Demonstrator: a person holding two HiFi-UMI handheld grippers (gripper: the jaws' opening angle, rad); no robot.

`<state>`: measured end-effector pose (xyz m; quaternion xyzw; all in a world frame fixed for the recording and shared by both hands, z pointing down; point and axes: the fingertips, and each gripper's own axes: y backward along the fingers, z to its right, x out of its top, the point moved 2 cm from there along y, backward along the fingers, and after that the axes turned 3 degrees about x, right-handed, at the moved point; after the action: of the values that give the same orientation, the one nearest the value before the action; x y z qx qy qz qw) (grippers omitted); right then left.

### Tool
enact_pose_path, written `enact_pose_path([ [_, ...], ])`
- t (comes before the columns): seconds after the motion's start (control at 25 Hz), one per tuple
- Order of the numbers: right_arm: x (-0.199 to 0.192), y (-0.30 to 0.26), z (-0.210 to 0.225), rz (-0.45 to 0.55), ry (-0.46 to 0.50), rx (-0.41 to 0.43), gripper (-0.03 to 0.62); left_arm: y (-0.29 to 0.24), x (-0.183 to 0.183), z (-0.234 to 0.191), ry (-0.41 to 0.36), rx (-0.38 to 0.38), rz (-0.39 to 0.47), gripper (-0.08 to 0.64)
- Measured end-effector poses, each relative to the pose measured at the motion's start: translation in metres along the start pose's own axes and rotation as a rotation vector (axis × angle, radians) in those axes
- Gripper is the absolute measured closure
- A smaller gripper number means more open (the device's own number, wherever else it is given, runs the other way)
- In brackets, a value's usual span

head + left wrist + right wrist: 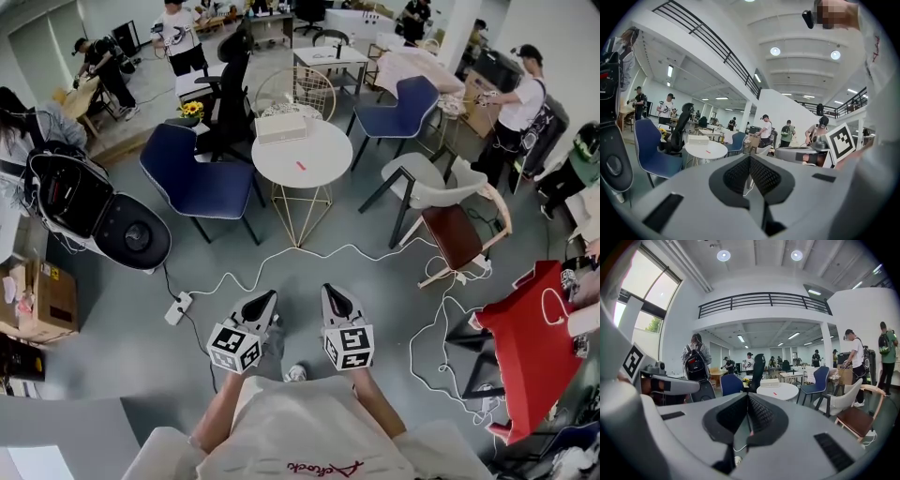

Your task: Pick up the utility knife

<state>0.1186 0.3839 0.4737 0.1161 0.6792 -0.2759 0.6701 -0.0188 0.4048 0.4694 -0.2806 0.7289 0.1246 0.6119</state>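
Observation:
The utility knife [301, 166] is a small red item lying on the round white table [314, 141] in the middle of the room, next to a white box [280, 127]. It also shows as a red speck in the left gripper view, the knife [708, 151], and in the right gripper view, the knife [775, 393]. My left gripper [263, 305] and right gripper [335, 298] hover side by side over the floor, well short of the table and pointing toward it. Both are shut with nothing between the pads, as seen at the left gripper [750, 160] and the right gripper [748, 400].
A white cable [281, 258] and a power strip [178, 308] lie on the floor between me and the table. Blue chairs [192, 178] [401, 108] flank the table, a white-and-brown chair [445, 211] stands at its right. A red bag [525, 337] is at right, an open black case [89, 206] at left. Several people stand around.

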Motion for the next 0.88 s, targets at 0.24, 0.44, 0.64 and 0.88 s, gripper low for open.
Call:
enact_pose_path([
  [0.24,0.001,-0.031,0.010,-0.006,0.013,0.012,0.575,-0.026,0.002,-0.024,0.010,-0.004,0.000,0.547],
  [0.44,0.009,-0.068,0.022,-0.013,0.027,0.019,0.575,-0.054,0.012,-0.051,0.018,-0.005,0.005,0.546],
  [0.64,0.018,-0.107,0.036,-0.025,0.037,0.016,0.575,-0.083,0.021,-0.080,0.029,-0.011,-0.002,0.547],
  [0.88,0.028,-0.156,0.052,-0.036,0.024,0.000,0.575,-0.119,0.033,-0.118,0.039,-0.029,-0.014,0.548],
])
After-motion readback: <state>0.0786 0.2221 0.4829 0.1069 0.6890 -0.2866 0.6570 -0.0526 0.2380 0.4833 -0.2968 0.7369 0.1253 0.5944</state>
